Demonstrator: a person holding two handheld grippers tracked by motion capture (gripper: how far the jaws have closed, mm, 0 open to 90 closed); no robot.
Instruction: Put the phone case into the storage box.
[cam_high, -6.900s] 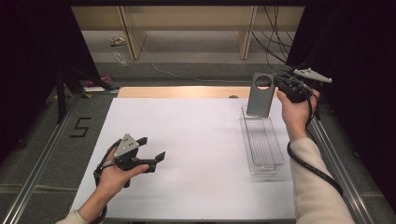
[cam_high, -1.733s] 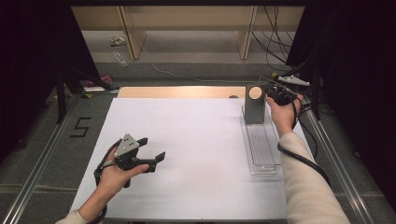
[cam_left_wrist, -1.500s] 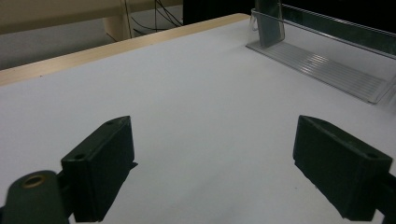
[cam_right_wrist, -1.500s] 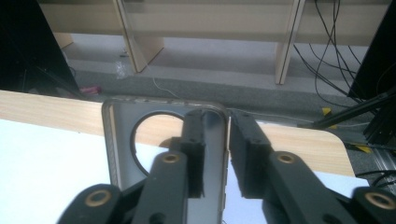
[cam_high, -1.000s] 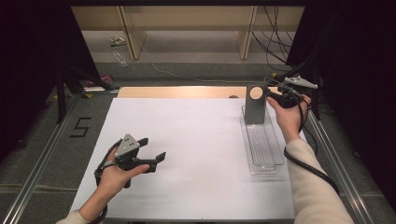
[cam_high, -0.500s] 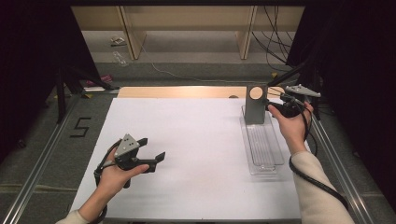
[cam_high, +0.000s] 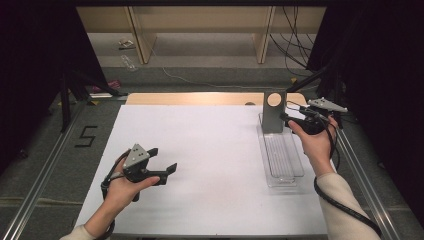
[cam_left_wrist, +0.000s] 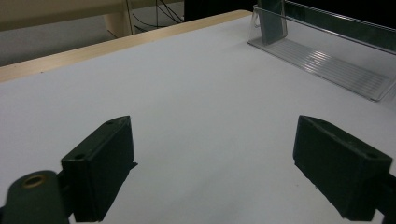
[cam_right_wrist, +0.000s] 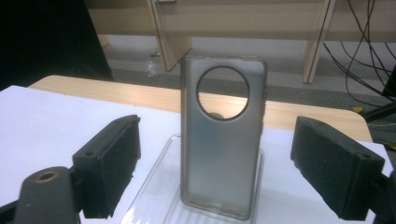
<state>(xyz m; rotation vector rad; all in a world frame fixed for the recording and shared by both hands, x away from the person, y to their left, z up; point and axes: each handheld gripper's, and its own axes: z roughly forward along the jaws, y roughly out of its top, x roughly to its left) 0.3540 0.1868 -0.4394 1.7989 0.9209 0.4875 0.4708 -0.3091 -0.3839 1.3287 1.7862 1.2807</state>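
A grey translucent phone case (cam_high: 273, 117) with a round camera hole stands upright at the far end of a clear plastic tray (cam_high: 282, 160). My right gripper (cam_high: 290, 116) hovers just right of it, open. Its jaws have just been opening and nothing is pressed between them. In the right gripper view the phone case (cam_right_wrist: 223, 154) stands free ahead of the right gripper (cam_right_wrist: 215, 172), on the tray (cam_right_wrist: 154, 177). My left gripper (cam_high: 164, 159) rests open at the front left of the white sheet. The left gripper (cam_left_wrist: 210, 168) has only bare sheet between its jaws.
The white sheet (cam_high: 210, 150) covers the table, with a wooden strip (cam_high: 200, 98) along its far edge. The left gripper view shows the tray (cam_left_wrist: 322, 60) and the phone case (cam_left_wrist: 273, 23) far off. Metal rails run along both table sides. Cables hang at the back right.
My right gripper has let go of the phone case, opened wide and drawn back to the right. The case stays standing in the tray. The left hand has not moved.
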